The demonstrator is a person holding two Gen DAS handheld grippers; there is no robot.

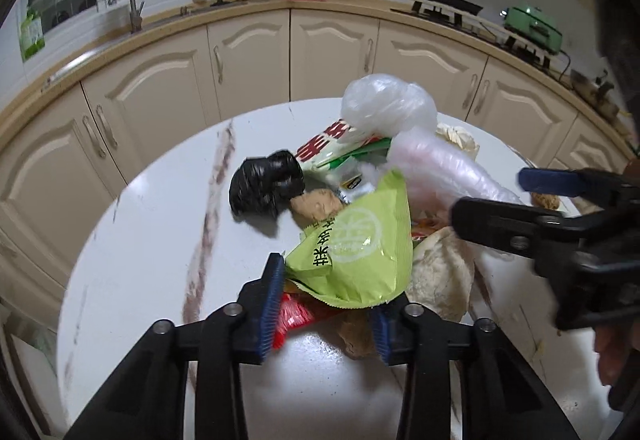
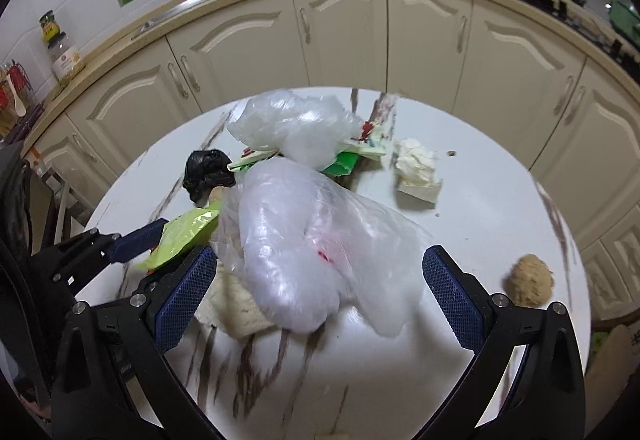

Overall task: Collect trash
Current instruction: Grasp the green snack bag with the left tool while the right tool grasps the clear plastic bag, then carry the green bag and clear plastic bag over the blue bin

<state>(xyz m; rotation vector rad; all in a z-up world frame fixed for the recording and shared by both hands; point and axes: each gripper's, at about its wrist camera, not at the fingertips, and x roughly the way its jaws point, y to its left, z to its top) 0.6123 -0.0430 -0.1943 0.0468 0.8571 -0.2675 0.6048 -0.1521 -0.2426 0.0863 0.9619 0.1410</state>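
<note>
Two grippers working the trash pile on the table (image 2: 480, 199).
Left gripper (image 1: 324, 304) straddles the green packet (image 1: 360, 252), not pinched; right gripper (image 2: 320, 280) gapes around the clear bag (image 2: 296, 240), closing next.

Both tools are built alike. The left gripper (image 1: 326, 304) has glossy black plastic arms joined by round silver screws, and each finger ends in a dark blue pad (image 1: 271, 306) with fine ribbing. The right gripper (image 2: 320, 294) has the same black linkage and silver screws, its blue pads (image 2: 185, 296) covered in a small diamond grid. No cables or markings show.
</note>
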